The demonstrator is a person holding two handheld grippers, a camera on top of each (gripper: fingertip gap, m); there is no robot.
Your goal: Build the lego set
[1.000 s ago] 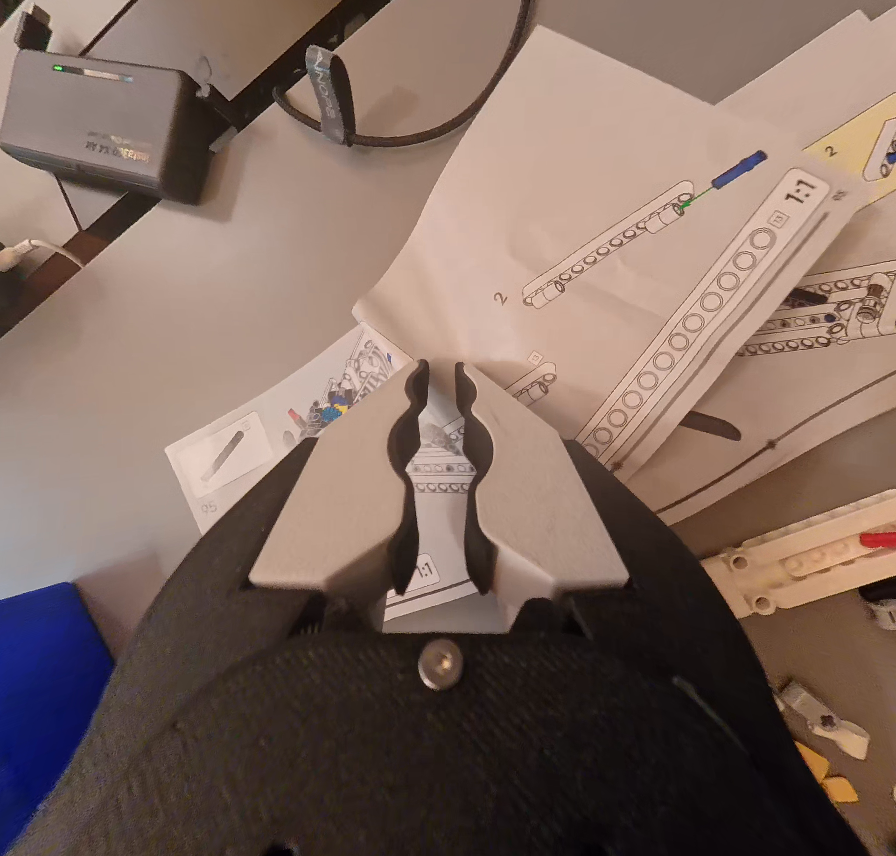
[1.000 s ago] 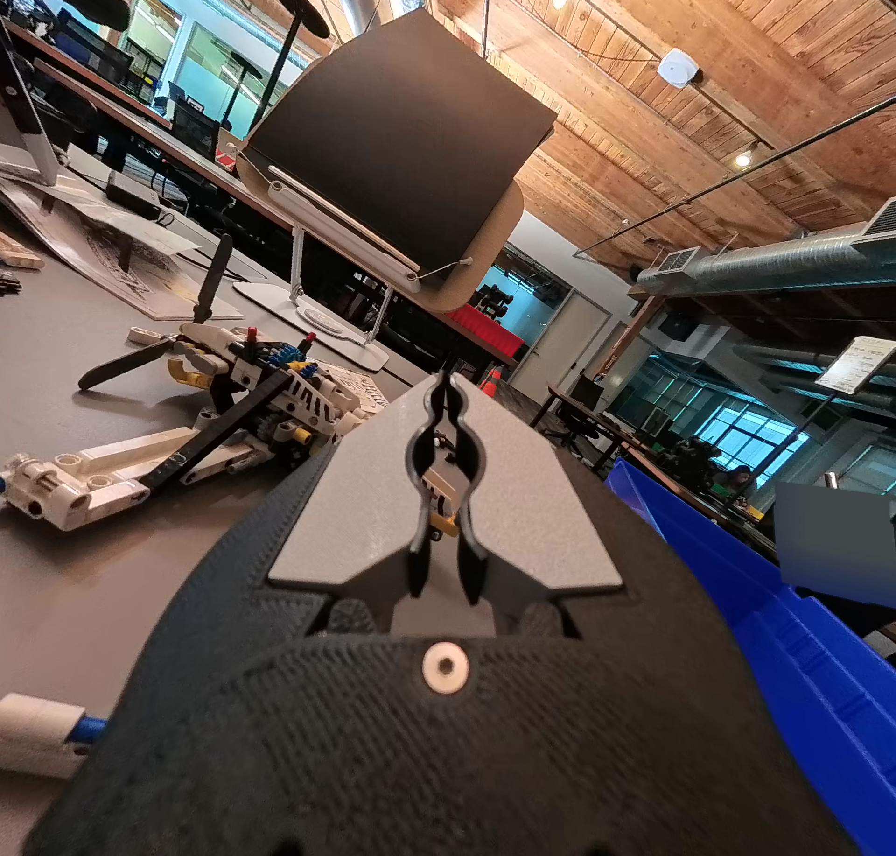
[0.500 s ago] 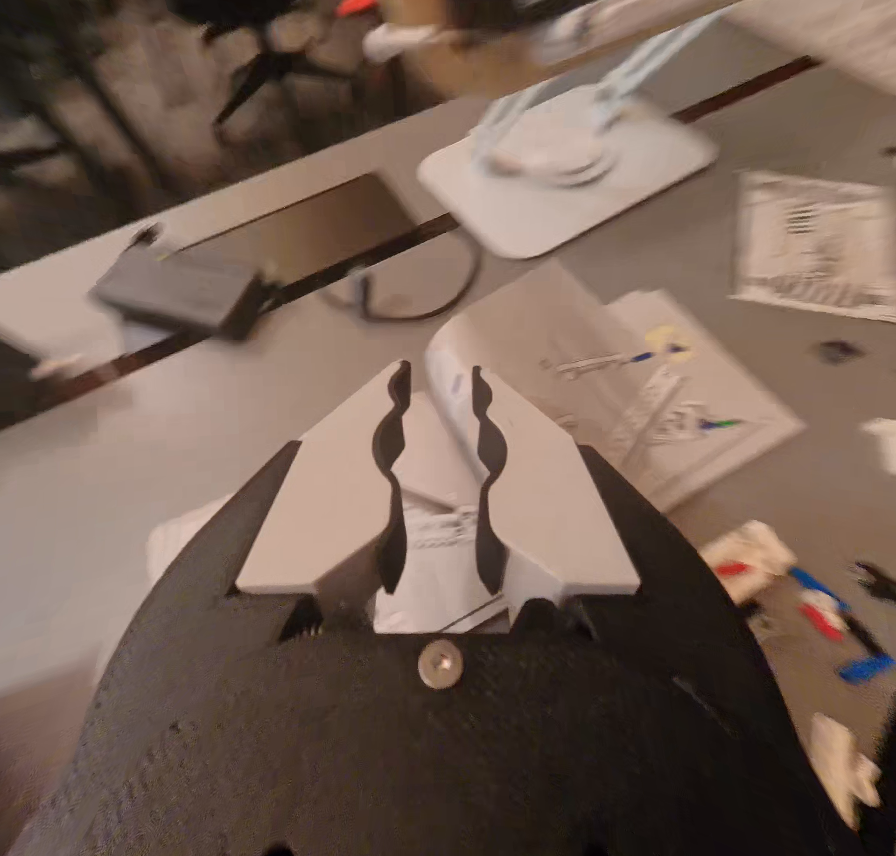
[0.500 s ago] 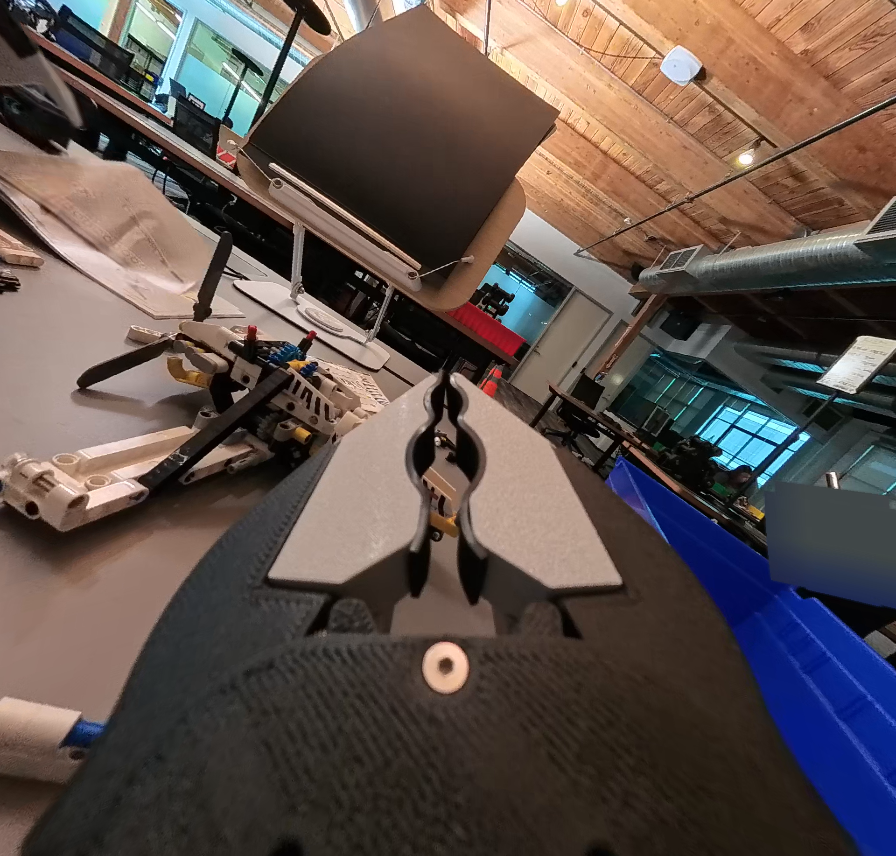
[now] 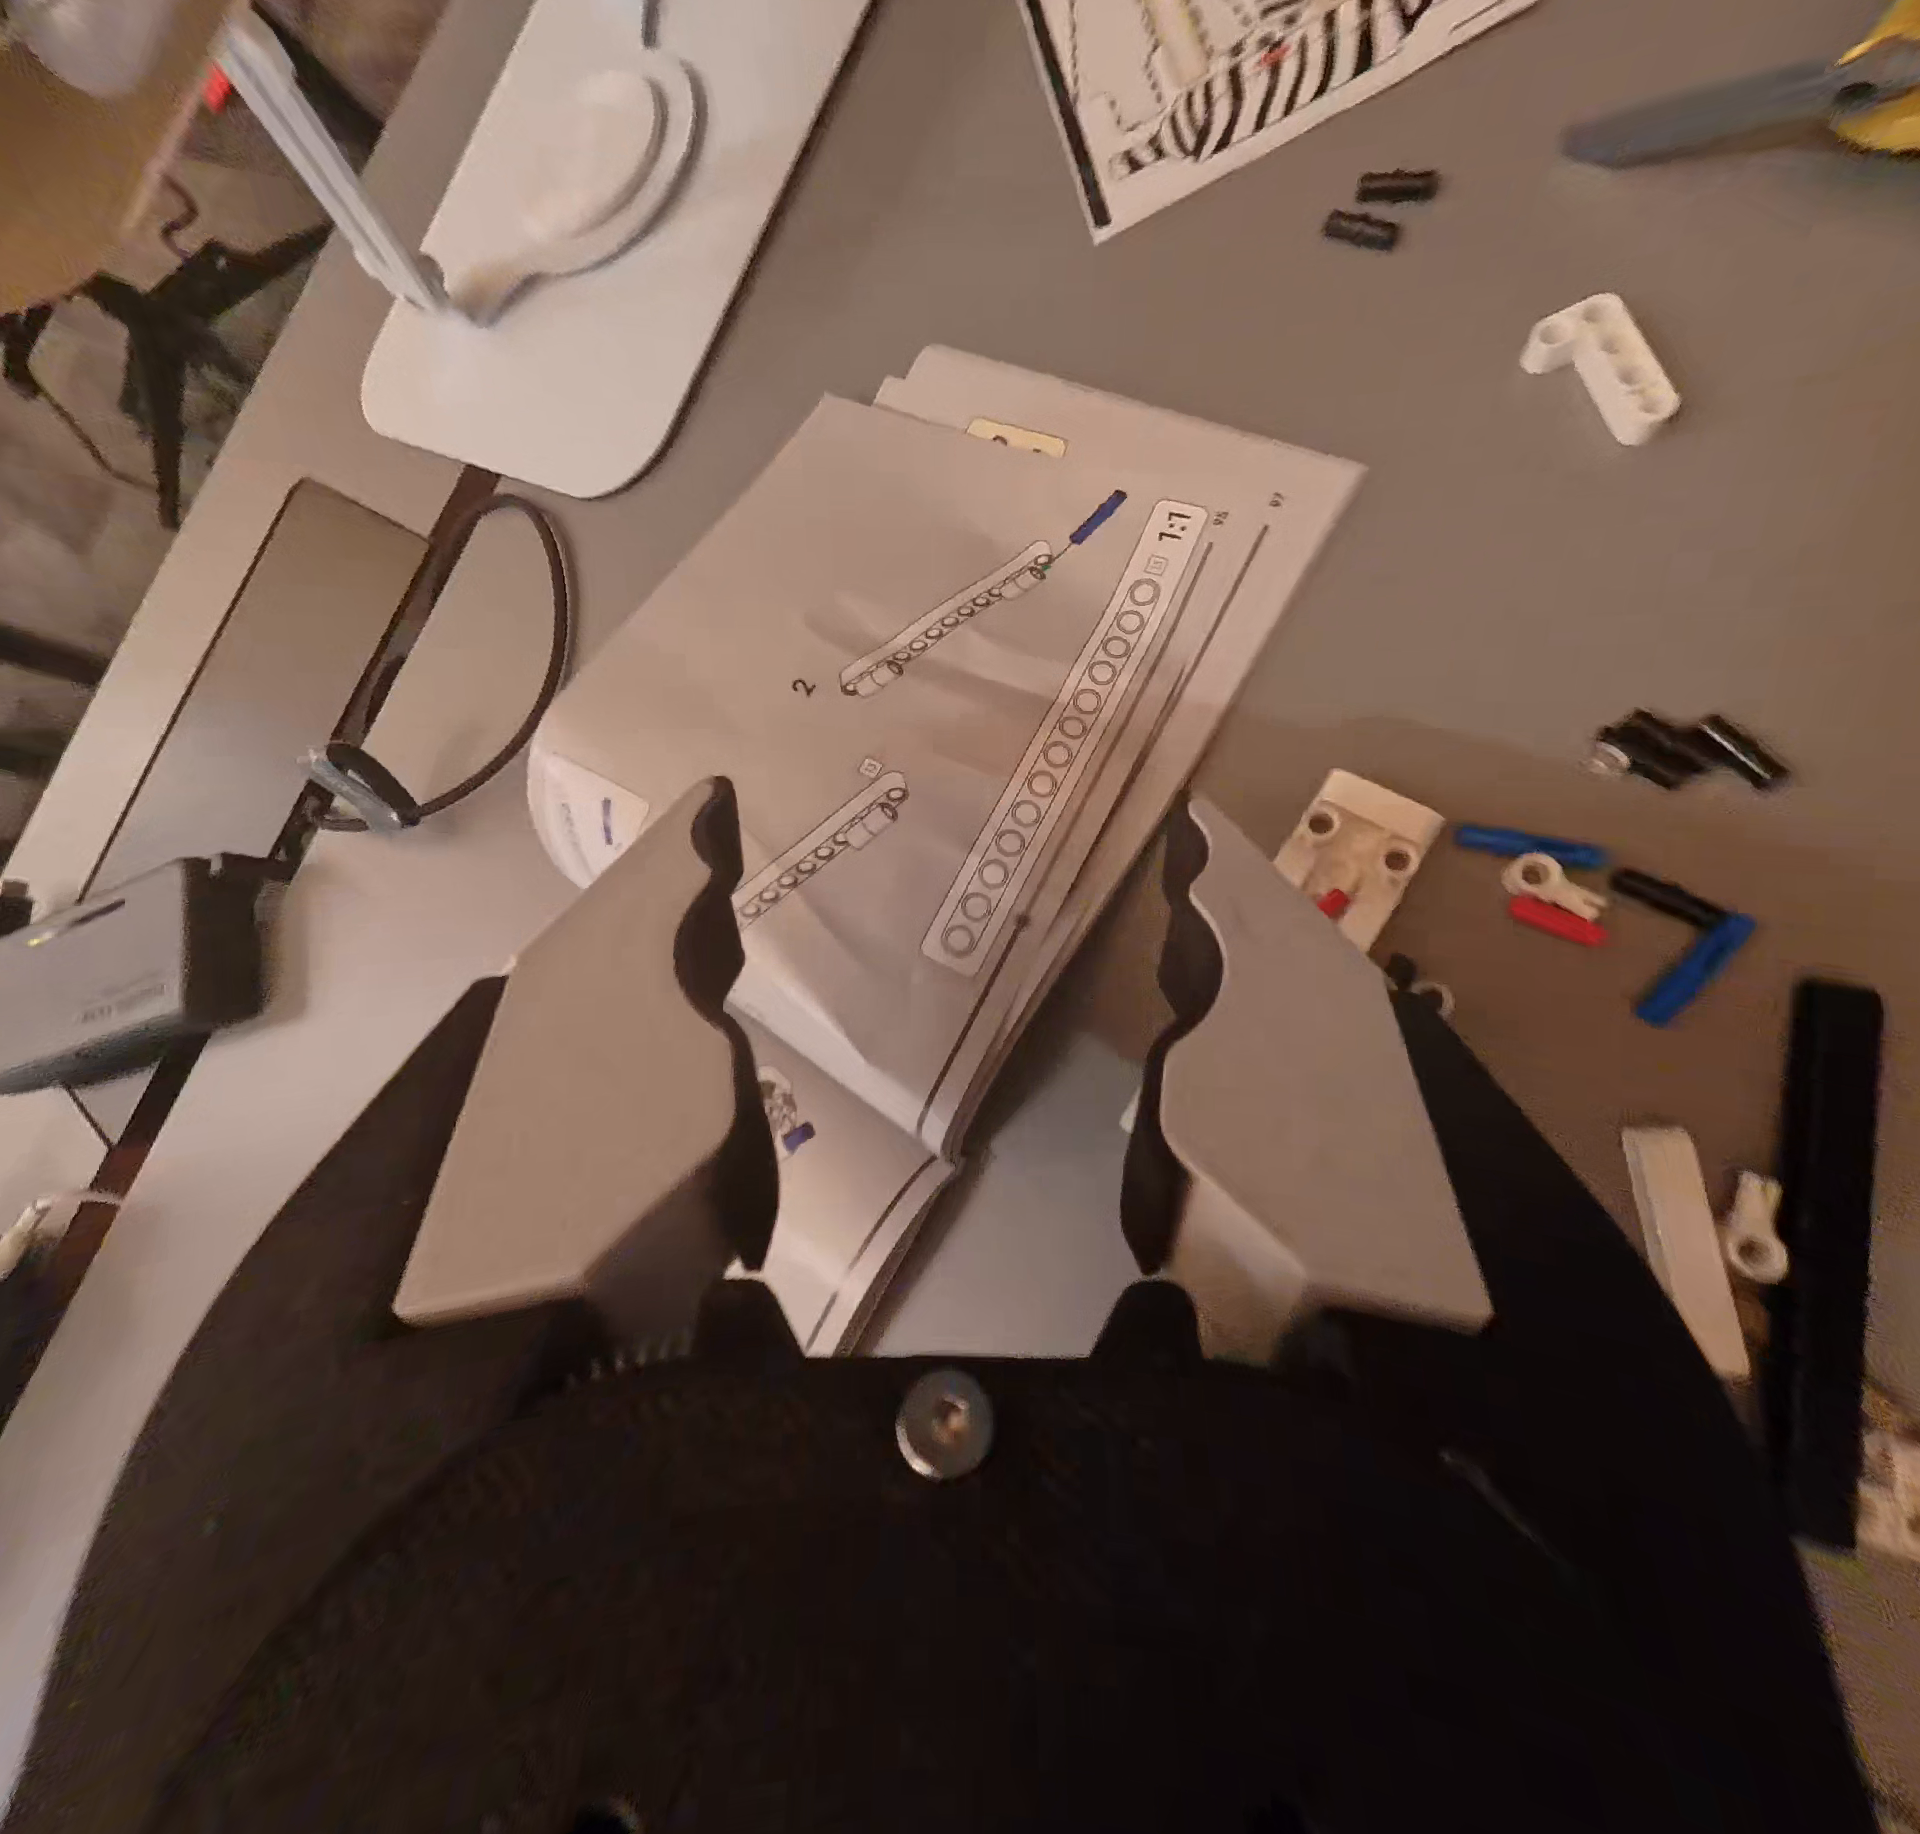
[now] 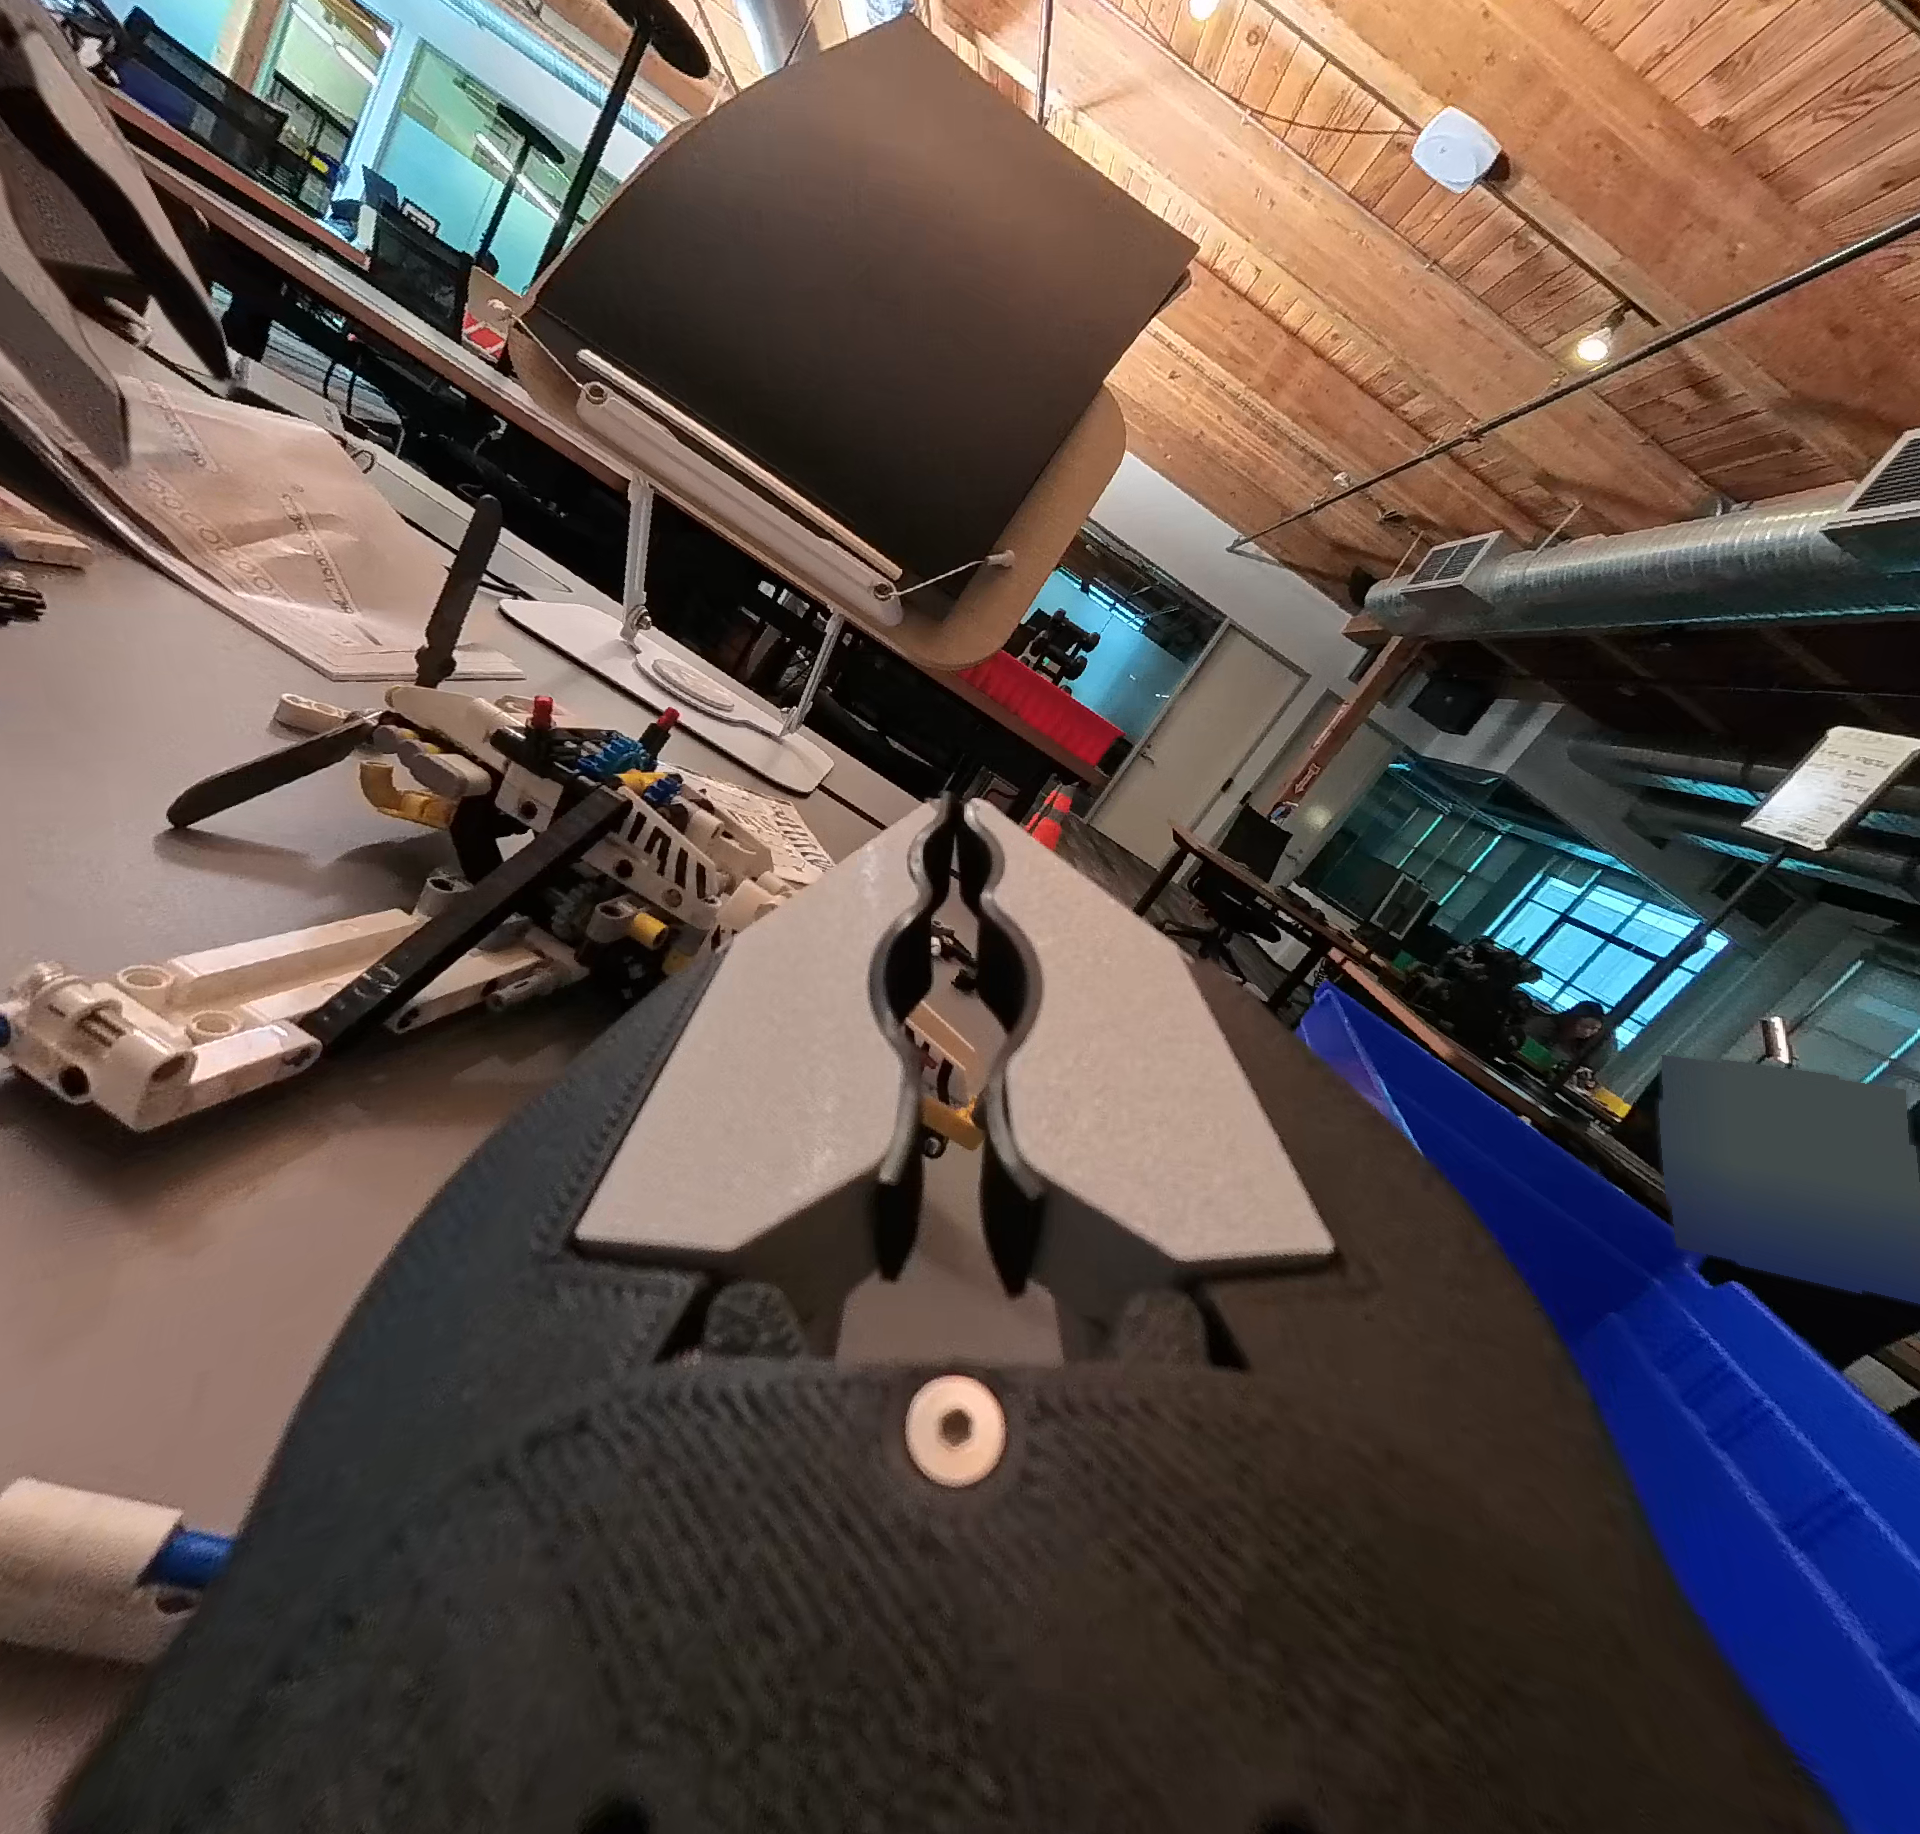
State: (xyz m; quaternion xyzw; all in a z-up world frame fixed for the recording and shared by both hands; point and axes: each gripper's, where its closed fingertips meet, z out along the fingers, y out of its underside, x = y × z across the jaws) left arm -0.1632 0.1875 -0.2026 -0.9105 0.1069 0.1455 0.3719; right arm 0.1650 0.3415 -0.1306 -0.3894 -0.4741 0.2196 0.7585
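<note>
Partly hidden, my left gripper (image 5: 951, 963) gapes over the open paper instruction booklet (image 5: 997, 704); my right gripper (image 6: 954, 828) pinches closed, something small, white and yellow (image 6: 951, 1067) behind its fingers

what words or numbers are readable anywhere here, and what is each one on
I won't copy out writing, but these things bear it:
instruction booklet: legible printed numerals beside the diagrams.
grey box: a label, blurred.
white sign: lines too small to read.

Grey tongs (image 5: 951, 953); zebra-striped sheet (image 5: 1247, 49); white, perhaps cream, model (image 6: 416, 911); blue bin (image 6: 1662, 1369).
</note>
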